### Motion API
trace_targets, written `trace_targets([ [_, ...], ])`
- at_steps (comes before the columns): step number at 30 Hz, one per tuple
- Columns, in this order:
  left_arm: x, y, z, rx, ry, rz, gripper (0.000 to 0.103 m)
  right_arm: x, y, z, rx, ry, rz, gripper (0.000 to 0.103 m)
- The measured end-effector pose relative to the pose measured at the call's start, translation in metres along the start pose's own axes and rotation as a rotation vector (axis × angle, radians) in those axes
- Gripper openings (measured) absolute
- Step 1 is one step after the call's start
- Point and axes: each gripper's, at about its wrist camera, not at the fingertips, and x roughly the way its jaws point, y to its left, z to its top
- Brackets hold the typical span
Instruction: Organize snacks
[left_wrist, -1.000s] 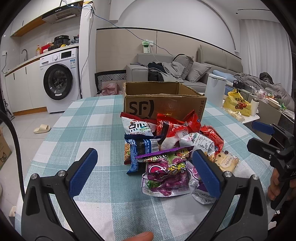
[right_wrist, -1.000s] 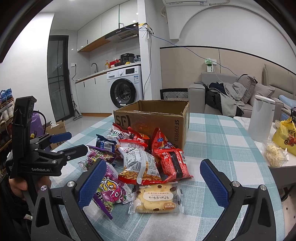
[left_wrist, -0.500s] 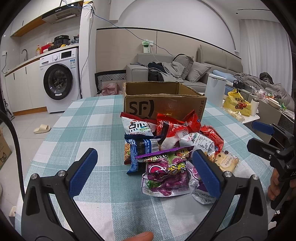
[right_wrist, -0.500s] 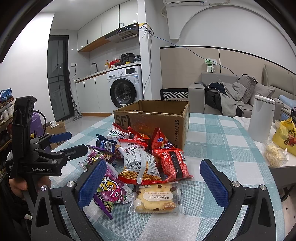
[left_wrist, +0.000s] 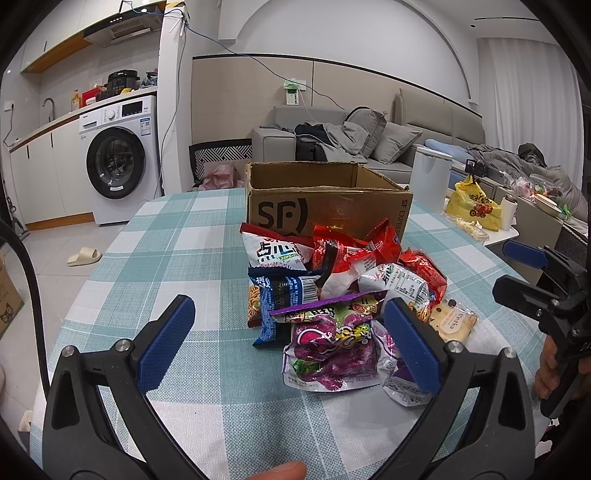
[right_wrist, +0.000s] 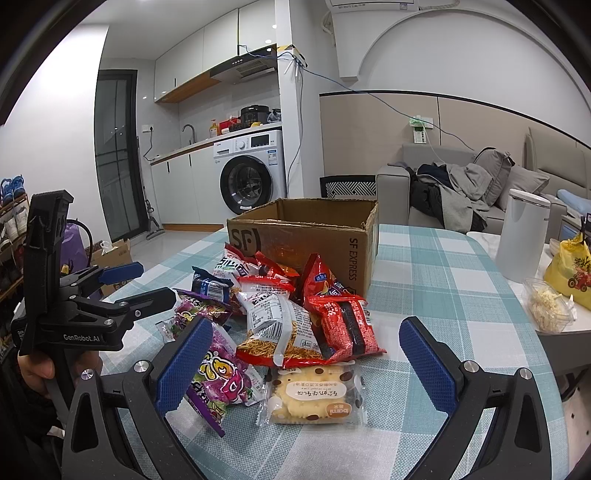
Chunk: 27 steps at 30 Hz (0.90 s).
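A pile of snack bags lies on the checked tablecloth in front of an open SF cardboard box. Nearest in the left wrist view is a purple bag. In the right wrist view the box stands behind the pile, with a clear-wrapped bun nearest and a red bag behind it. My left gripper is open and empty, just short of the purple bag. My right gripper is open and empty, above the bun. Each gripper also shows in the other view, the right gripper and the left gripper.
A white canister, a yellow bag and a clear tub stand on a side table at the right. The round table drops off at left and front. A washing machine and a sofa are behind.
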Motion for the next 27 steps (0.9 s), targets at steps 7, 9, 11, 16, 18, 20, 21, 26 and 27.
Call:
trace_targets([
  [7,0.000,0.000,0.000,0.000,0.000,0.000,0.102,0.000,0.000,-0.001,0.002,0.002,-0.001,0.103],
  [9,0.000,0.000,0.000,0.000,-0.001,0.000,0.102,0.000,0.000,0.000,0.001,0.002,0.000,0.103],
  [11,0.000,0.000,0.000,0.000,-0.001,0.000,0.102,0.000,0.000,0.000,0.000,0.002,0.000,0.103],
  [16,0.000,0.000,0.000,-0.001,0.000,0.000,0.102,0.002,-0.001,-0.001,0.002,0.011,-0.002,0.103],
  [18,0.000,0.000,0.000,-0.001,-0.001,0.000,0.102,0.003,-0.002,-0.001,0.005,0.018,-0.007,0.103],
  [20,0.000,0.000,0.000,-0.001,0.000,0.001,0.102,0.006,-0.004,0.000,0.016,0.036,-0.014,0.103],
  [21,0.000,0.000,0.000,-0.001,0.000,0.002,0.102,0.008,-0.006,0.000,0.023,0.047,-0.017,0.103],
  [26,0.003,-0.001,0.001,-0.001,0.018,0.003,0.102,0.021,-0.017,-0.001,0.066,0.121,-0.039,0.103],
  [27,0.004,0.000,0.001,-0.003,0.025,0.004,0.102,0.023,-0.018,-0.001,0.068,0.137,-0.045,0.103],
])
